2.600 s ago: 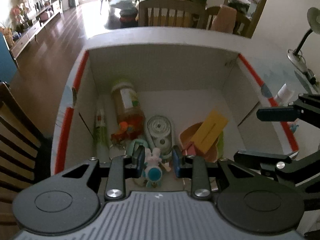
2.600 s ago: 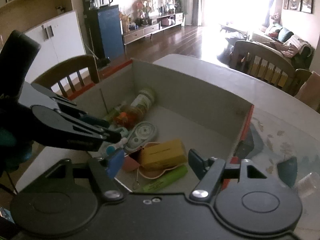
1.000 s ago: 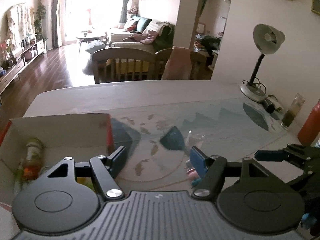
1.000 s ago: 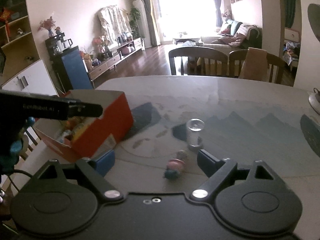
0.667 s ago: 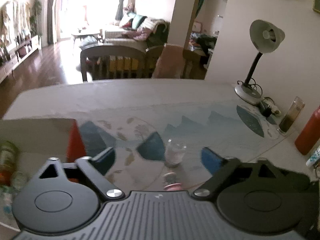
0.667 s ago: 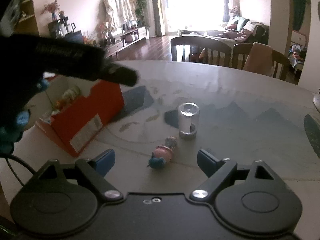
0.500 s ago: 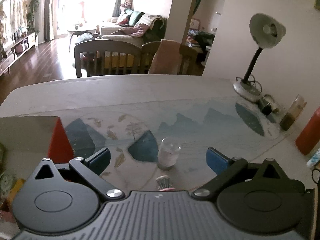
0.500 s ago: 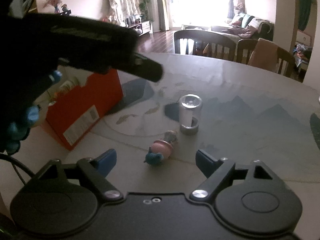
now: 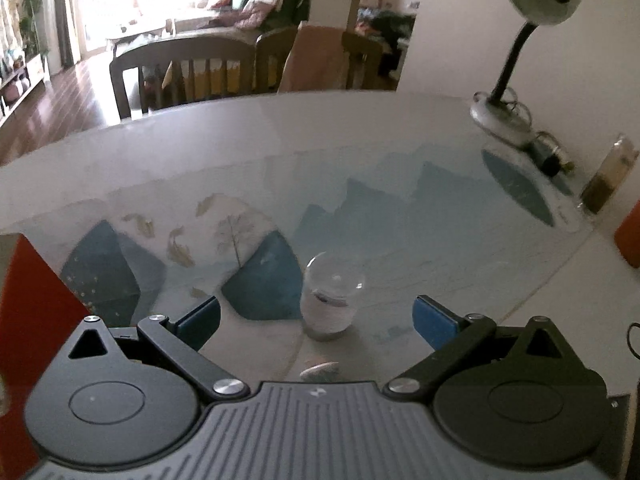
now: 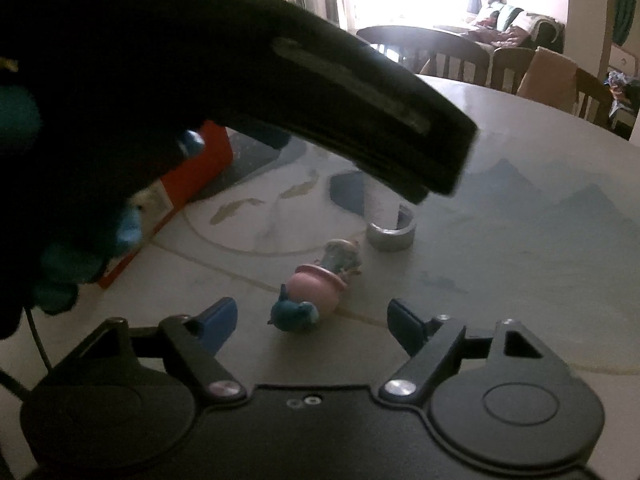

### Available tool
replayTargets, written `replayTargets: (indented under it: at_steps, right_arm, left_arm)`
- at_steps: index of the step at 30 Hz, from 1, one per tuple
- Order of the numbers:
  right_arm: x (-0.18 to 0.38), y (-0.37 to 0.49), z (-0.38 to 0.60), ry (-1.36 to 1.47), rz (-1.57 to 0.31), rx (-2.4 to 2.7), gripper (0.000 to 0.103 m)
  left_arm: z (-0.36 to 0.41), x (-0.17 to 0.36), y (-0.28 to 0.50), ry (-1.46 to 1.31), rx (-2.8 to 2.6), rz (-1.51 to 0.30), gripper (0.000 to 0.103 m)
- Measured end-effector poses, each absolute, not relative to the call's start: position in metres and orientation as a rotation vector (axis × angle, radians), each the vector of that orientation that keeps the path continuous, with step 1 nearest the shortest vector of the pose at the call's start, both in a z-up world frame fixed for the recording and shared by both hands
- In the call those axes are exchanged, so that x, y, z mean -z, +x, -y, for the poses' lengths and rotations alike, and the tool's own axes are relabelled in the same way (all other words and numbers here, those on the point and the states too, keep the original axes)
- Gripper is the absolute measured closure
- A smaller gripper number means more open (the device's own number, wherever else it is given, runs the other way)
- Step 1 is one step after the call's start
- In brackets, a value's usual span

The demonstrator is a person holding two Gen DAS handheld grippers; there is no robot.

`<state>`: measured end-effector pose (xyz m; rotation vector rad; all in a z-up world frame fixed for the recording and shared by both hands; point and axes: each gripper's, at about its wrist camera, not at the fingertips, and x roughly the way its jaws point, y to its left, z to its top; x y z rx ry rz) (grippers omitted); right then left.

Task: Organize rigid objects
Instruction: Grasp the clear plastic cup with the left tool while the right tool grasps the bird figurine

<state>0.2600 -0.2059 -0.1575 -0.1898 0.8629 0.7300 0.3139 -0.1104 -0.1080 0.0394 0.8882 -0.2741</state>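
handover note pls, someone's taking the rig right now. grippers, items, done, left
Left gripper: open, empty, lined up on the clear jar, which stands upright on the table between and just beyond its fingertips.
Right gripper: open, empty, low over the pink and blue toy figure, which lies on its side just ahead of the fingertips.
The jar sits just past the toy; its silver base shows in the right wrist view, and the left gripper's body hides its upper part.
Red box is at the left on the table.
Done: nothing gripped yet. Left: probably grasp jar and toy, then put both in the box.
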Motion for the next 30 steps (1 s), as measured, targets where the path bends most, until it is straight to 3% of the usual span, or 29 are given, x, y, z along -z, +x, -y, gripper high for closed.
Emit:
replayTargets:
  at_steps: [16, 18, 20, 22, 24, 26, 30]
  right_arm:
    - [0.167, 0.267, 0.194, -0.225, -0.869, -0.743, 0.038]
    - [0.167, 0.265, 0.194, -0.234, -0.865, -0.743, 0.041]
    - [0.167, 0.264, 0.194, -0.236, -0.864, -0.743, 0.044]
    - [0.167, 0.263, 0.195, -0.239, -0.862, -0.742, 0.046]
    - [0.166, 0.263, 0.196, -0.239, -0.861, -0.74, 0.05]
    - [0.164, 0.262, 0.198, -0.238, -0.862, -0.731, 0.055]
    - [0.162, 0.261, 0.201, -0.232, -0.869, -0.724, 0.058]
  left_arm:
    - [0.121, 0.142, 0.341, 0.1, 0.285, -0.934, 0.001]
    - [0.123, 0.144, 0.342, 0.112, 0.282, -0.931, 0.007]
    - [0.123, 0.147, 0.344, 0.108, 0.287, -0.944, 0.026]
    - [0.122, 0.15, 0.347, 0.096, 0.294, -0.96, 0.039]
    - [0.121, 0.15, 0.347, 0.09, 0.298, -0.956, 0.044]
    - [0.122, 0.149, 0.346, 0.09, 0.311, -0.947, 0.06]
    - [0.123, 0.146, 0.344, 0.088, 0.323, -0.941, 0.062]
